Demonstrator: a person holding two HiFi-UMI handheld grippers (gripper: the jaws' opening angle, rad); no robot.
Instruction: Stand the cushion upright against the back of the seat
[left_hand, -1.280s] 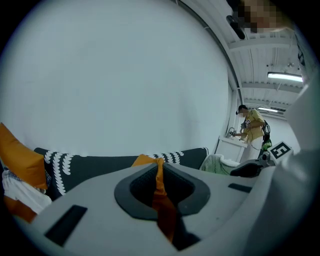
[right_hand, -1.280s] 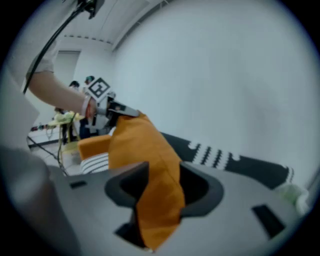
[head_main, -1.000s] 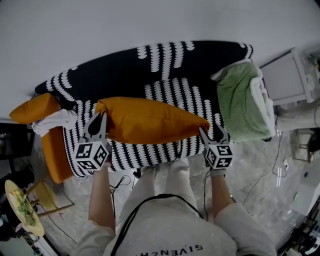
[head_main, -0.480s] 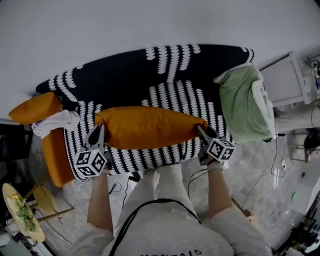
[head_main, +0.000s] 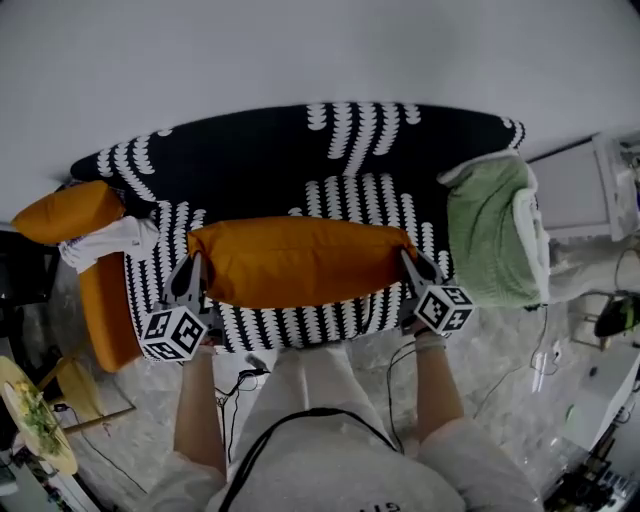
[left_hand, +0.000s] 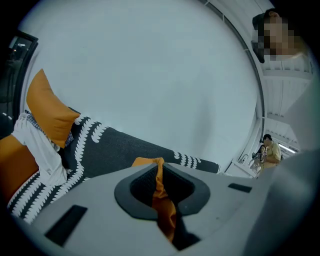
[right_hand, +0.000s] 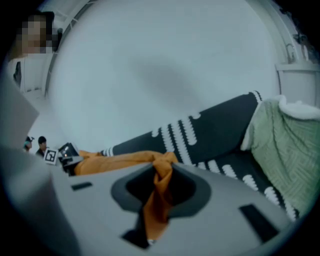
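Since a moment ago, the orange cushion (head_main: 300, 262) has been pulled level, and the right claw (head_main: 408, 260) has just been closed on its right corner, with cloth pinched between the jaws. The left corner is pinched tight in the left claw (head_main: 194, 265). The cushion is held across the front part of the sofa seat (head_main: 350, 195), apart from the sofa back (head_main: 280, 150).

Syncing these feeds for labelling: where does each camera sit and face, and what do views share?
Head view: on the head, steeply down onto cushion and sofa; forearms, left gripper, right gripper show.
Left gripper view: on it, along jaws shut on a cushion corner.
Right gripper view: likewise; jaws just closed on the other corner.
Shared: cushion and sofa.
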